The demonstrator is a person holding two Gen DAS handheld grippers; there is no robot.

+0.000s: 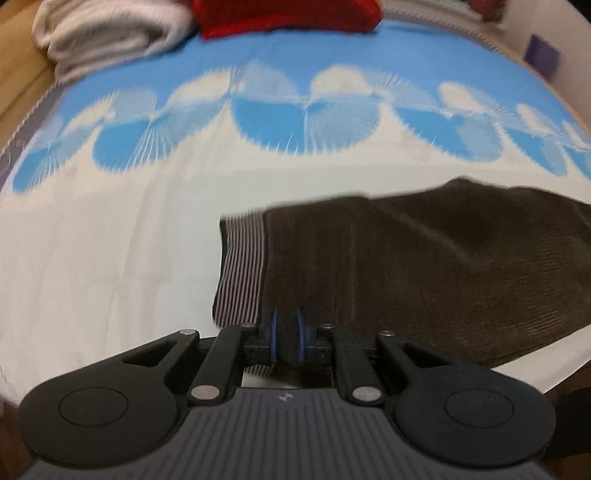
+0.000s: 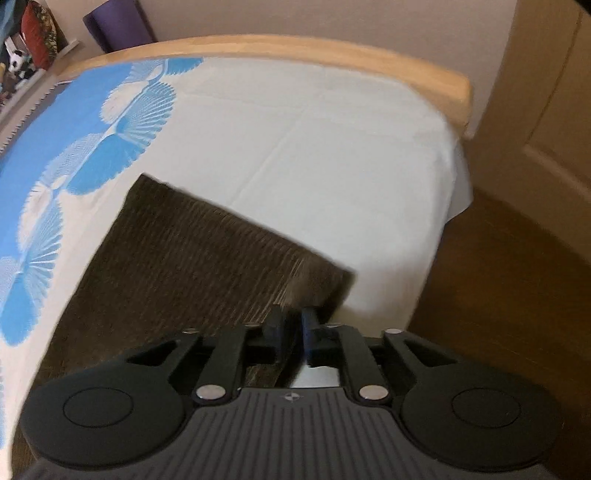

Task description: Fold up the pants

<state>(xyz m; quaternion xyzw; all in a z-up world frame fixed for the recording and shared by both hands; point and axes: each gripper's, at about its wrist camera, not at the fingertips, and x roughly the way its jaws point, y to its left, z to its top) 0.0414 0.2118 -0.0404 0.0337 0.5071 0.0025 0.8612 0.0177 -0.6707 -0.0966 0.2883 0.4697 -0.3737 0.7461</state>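
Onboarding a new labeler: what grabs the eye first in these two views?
The dark brown corduroy pants, lying on the white bedsheet with blue fan pattern, with a striped lining showing at one end. Both the left gripper and right gripper are pinched shut on the pants' near edge. At the far end sit a red cushion and folded white towels.
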